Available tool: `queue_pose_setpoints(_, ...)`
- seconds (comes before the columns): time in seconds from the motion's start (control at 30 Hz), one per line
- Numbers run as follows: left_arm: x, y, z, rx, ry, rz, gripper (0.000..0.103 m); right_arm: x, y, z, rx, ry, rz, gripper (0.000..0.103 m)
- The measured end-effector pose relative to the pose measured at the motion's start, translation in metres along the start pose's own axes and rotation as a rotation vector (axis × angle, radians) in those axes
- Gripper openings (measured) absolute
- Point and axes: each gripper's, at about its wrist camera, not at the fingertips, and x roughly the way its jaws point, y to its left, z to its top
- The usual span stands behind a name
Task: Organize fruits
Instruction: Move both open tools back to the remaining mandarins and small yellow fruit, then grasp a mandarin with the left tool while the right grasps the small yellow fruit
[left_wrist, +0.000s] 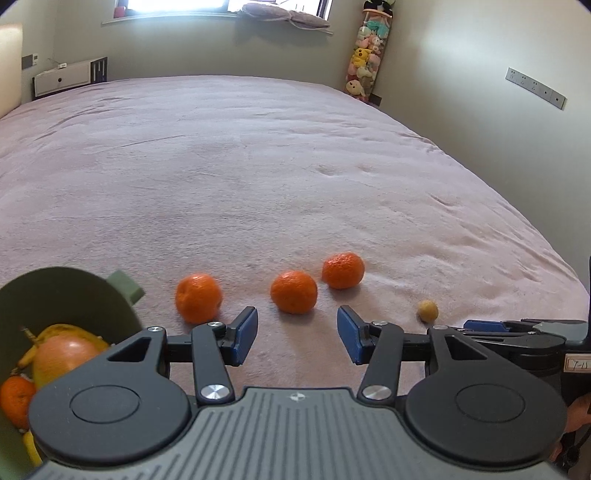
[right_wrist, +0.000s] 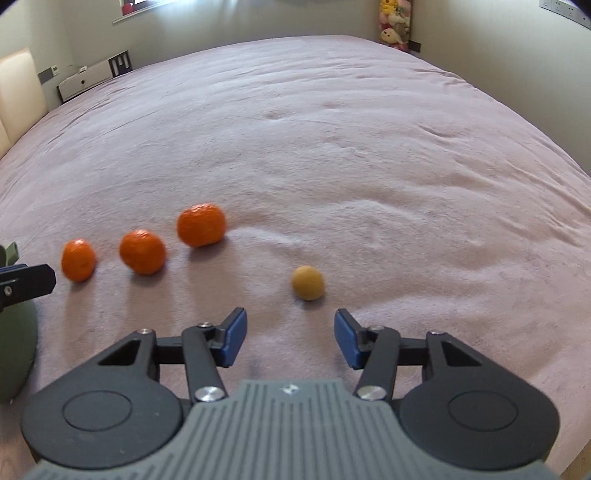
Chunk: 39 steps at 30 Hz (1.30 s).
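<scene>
The left tongs (left_wrist: 297, 334) hover low over the bed (left_wrist: 258, 166), blue pads spread wide and gripping nothing. Just ahead of the gap sits the middle tangerine (left_wrist: 293, 291), with the left tangerine (left_wrist: 198, 297) off the left pad and the far tangerine (left_wrist: 342, 270) a little beyond on the right — all three resting on the pink blanket, apart from one another. A small tan fruit (left_wrist: 427, 311) lies further right, just beside the tip of the right tongs (left_wrist: 484, 326), which enter from that edge.

In the right wrist view the right tongs (right_wrist: 290, 338) are likewise released, empty, with the small tan fruit (right_wrist: 308, 283) just ahead of them, slightly right of centre. The three tangerines run in a slanted row to the left.

At the left tongs' near left stands a green bowl (left_wrist: 74, 291) holding a banana (left_wrist: 62, 332), a reddish-yellow fruit (left_wrist: 62, 356) and another tangerine (left_wrist: 16, 400). Against the far wall hangs a column of plush toys (left_wrist: 364, 66).
</scene>
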Motion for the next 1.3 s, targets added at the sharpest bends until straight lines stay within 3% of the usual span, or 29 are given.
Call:
queue_pose_setpoints(0.17,0.023,-0.008,0.0,0.005,-0.001,0.018,0.06,0.012,-0.003,0.007,-0.008,-0.035,-0.034,0.045)
queue_pose_setpoints(0.3,0.041,-0.013,-0.003,0.04,-0.005,0.071,0.067,0.026,-0.003,0.012,0.021,-0.022,-0.049,0.034)
queue_pose_setpoints(0.5,0.062,-0.019,-0.005,0.086,-0.003,0.127,0.069,0.042,0.001,0.012,0.056,0.006,-0.052,0.033)
queue_pose_setpoints(0.9,0.087,-0.021,0.0,0.113,0.01,0.14,0.069,0.048,-0.002,0.013,0.079,0.0,-0.064,0.022)
queue_pose_setpoints(1.3,0.093,-0.017,0.002,0.083,0.018,0.123,0.066,0.049,0.0,0.013,0.079,-0.001,-0.065,0.022)
